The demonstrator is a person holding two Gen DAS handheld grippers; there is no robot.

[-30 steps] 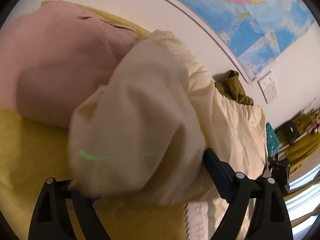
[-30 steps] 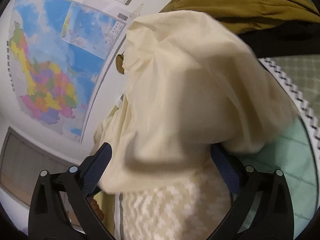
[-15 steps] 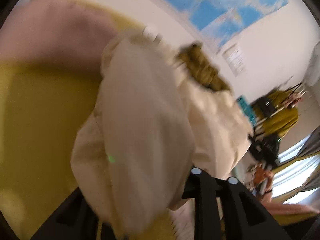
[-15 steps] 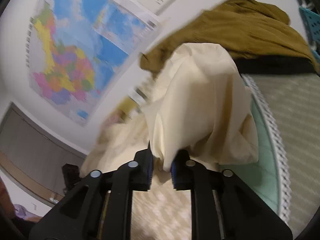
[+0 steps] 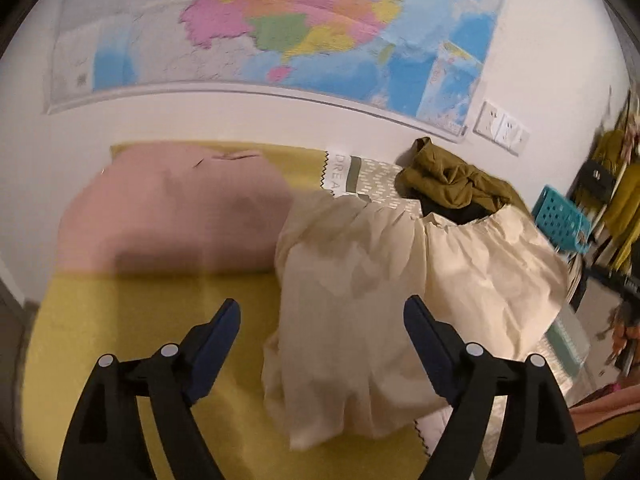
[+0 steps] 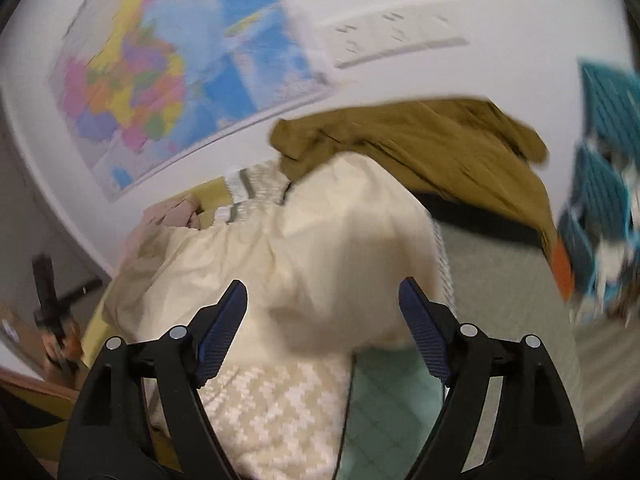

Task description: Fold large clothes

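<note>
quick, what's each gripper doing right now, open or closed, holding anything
Left gripper: open, jaws just opened, holding nothing; the cream garment lies beyond them.
Right gripper: open, jaws just opened, nothing gripped; same cream garment lies beyond.

Blurred by motion throughout the right wrist view: wall map, socket plate and teal basket, none sharp enough to read. Hidden under the cream garment: most of the patterned mat, lettering cut short at "DREA". Cropped by the left view's top edge: map. Too smeared to identify: dark object at far left.
</note>
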